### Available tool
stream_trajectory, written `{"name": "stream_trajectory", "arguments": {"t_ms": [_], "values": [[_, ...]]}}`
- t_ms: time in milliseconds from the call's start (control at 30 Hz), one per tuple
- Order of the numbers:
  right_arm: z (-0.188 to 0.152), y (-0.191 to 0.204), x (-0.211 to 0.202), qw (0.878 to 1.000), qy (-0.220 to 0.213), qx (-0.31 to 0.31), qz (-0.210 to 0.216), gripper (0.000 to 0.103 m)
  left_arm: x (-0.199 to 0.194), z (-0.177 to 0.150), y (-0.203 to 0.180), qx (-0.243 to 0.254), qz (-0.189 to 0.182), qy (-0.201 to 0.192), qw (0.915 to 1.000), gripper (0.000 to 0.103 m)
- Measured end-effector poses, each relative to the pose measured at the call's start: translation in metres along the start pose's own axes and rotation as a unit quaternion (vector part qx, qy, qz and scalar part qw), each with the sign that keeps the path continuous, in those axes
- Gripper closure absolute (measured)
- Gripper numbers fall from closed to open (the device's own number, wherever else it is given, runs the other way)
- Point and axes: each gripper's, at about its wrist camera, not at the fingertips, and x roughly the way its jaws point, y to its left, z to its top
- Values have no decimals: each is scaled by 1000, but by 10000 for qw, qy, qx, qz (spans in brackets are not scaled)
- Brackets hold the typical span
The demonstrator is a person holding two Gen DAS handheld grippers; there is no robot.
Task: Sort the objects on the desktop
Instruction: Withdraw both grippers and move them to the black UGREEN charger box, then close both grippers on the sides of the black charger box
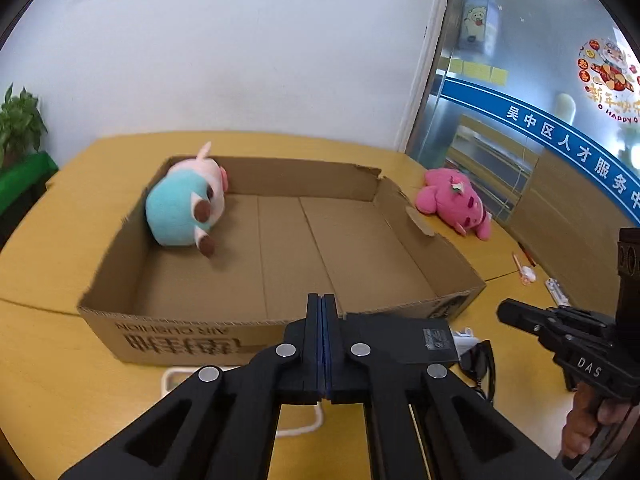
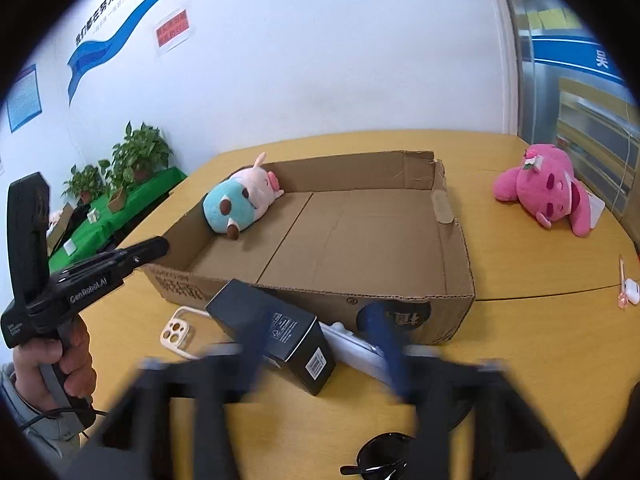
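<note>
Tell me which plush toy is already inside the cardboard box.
The blue and pink plush pig, lying in the box's far left corner. The pink plush bear lies outside it on the table.

Potted green plants (image 2: 138, 156) stand on a green-covered shelf (image 2: 120, 208) by the white wall (image 1: 260, 60). A red notice (image 2: 173, 29) hangs there (its print too small to read), beside a blue ribbon banner (image 2: 104, 46). A festive sticker (image 1: 608, 74) marks the glass partition (image 1: 520, 80).

An office or public service room; a white wall carries a blue ribbon-shaped slogan banner (image 2: 120, 32) in Chinese characters; a glass partition (image 1: 520, 80) bears a blue lettered band; potted green plants (image 2: 136, 156) line a green-covered side table; a rounded yellow wooden worktop (image 2: 520, 340) fills the middle.
</note>
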Motion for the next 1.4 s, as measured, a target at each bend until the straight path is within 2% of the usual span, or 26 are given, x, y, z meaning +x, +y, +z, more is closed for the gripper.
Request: {"name": "stream_trajectory", "arguments": {"t_ms": [33,100,133,167,200,233,367,433,533,700,767,867,1000,1100,1267,1400], "values": [[0,2,3,9999,75,-38,67,99,-1,-1,-2,5,24,-55,10000,100],[-2,3,1,9999,53,-68,92,97,-5,-1,-5,-16,56,-140,9999,69],[-2,3,1,9999,29,-78,101,78,-6,-2,-6,-53,72,-169,9998,35],[-2,1,-1,9999,25,-69,118,62,-9,-1,-5,-137,80,-274,9995,20],[-2,-1,-2,9999,-1,-32,114,33,-11,-2,-4,-209,57,-386,9990,20],[-3,-3,-5,9999,-62,7,112,23,-12,-2,-3,-268,-8,-462,9986,19],[-7,-13,-6,9987,53,196,473,23,8,-2,7,-547,-658,-157,9962,19],[-10,-20,-2,9968,238,333,685,23,24,-4,15,-826,-878,124,9926,21],[-14,-18,2,9935,385,335,1017,23,36,-7,16,-1000,-1164,322,9876,21],[-19,-10,12,9839,556,403,1653,23,54,-11,10,-943,-1524,669,9815,21],[-22,-12,21,9819,616,516,1718,24,65,-11,5,-886,-1694,808,9782,22],[-24,-21,31,9826,700,805,1520,27,80,-12,-4,-675,-1684,1073,9775,34],[-26,-31,43,9758,778,1120,1707,30,87,-13,-5,-741,-1785,1146,9744,35],[-29,-34,46,9729,797,1207,1805,30,80,-15,-5,-653,-1763,1156,9753,35],[-36,-22,32,9736,750,810,1998,30,52,-31,-6,-492,-1805,1175,9753,35],[-55,-11,17,9740,824,476,2056,29,35,-57,-5,-604,-1981,1392,9684,35]]}}
